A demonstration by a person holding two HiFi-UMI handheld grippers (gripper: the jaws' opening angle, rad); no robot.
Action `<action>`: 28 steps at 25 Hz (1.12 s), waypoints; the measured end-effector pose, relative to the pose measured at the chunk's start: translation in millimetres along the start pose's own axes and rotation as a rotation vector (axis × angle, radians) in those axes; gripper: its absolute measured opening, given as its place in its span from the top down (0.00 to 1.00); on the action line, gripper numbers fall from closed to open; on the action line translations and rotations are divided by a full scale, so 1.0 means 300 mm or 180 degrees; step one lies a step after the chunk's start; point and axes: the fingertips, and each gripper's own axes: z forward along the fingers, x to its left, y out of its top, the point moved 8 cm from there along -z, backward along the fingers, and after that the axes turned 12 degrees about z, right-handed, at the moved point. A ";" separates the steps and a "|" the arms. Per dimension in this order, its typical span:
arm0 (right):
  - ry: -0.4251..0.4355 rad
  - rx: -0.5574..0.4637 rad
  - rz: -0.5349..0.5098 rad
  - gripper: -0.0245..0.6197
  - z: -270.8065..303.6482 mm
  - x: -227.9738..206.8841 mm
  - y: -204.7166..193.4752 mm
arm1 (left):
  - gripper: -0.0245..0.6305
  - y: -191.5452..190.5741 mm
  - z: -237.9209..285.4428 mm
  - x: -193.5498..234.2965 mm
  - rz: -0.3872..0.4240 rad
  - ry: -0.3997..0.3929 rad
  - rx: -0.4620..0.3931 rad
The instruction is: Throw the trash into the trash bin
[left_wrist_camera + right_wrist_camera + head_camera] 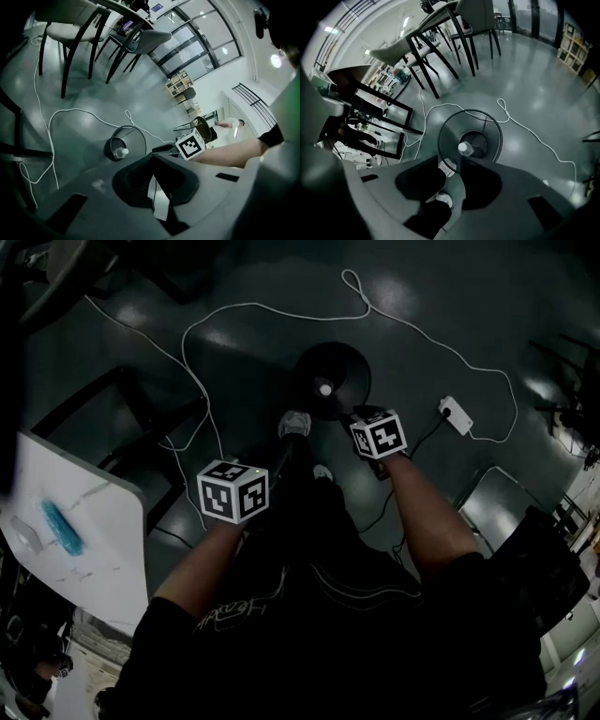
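As the person stands over the dark grey floor, the right hand-held gripper hangs directly above the round black wire-mesh trash bin. Its jaws are parted and empty, and a pale shoe shows through the gap. The clear plastic bottle with a white cap lies inside the bin, on its bottom.

The left hand-held gripper is held beside the right one, nearer the person's body and short of the bin. Its dark fingertips meet, nothing is seen between them, and only a pale sliver shows behind the tips. From this side the bin and the bottle appear just beyond the jaws.

A thin white cable loops across the floor around the bin and runs to a white power strip. At the far left, a white desk carries a turquoise oblong object.
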 end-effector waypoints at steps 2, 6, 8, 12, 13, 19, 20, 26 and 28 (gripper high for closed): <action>0.0089 -0.0108 -0.0039 0.69 -0.060 0.028 -0.016 | 0.96 0.004 -0.025 -0.040 0.0036 -0.0002 -0.0070; 0.0243 -0.0400 -0.0181 0.75 -0.234 0.116 -0.031 | 0.96 -0.014 -0.070 -0.128 0.0075 0.0003 -0.0191; 0.0420 -0.0644 -0.0254 0.80 -0.345 0.166 -0.025 | 0.96 -0.006 -0.093 -0.180 0.0120 0.0006 -0.0303; 0.0826 -0.1121 -0.0475 0.87 -0.593 0.293 -0.036 | 0.96 0.015 -0.170 -0.307 0.0244 -0.0012 -0.0602; 0.0909 -0.1216 -0.0575 0.87 -0.655 0.328 -0.050 | 0.96 0.013 -0.194 -0.343 0.0286 -0.0021 -0.0658; 0.1287 -0.1693 -0.0866 0.89 -0.991 0.491 -0.157 | 0.96 -0.019 -0.395 -0.562 0.0440 -0.0066 -0.1137; 0.1322 -0.1763 -0.0943 0.89 -1.045 0.517 -0.166 | 0.96 -0.024 -0.440 -0.597 0.0462 -0.0043 -0.1245; 0.1636 -0.2060 -0.1571 0.89 -1.349 0.699 -0.256 | 0.96 -0.075 -0.733 -0.852 0.0711 -0.0117 -0.1999; 0.1769 -0.2154 -0.1728 0.89 -1.432 0.768 -0.293 | 0.96 -0.096 -0.834 -0.945 0.0824 -0.0153 -0.2236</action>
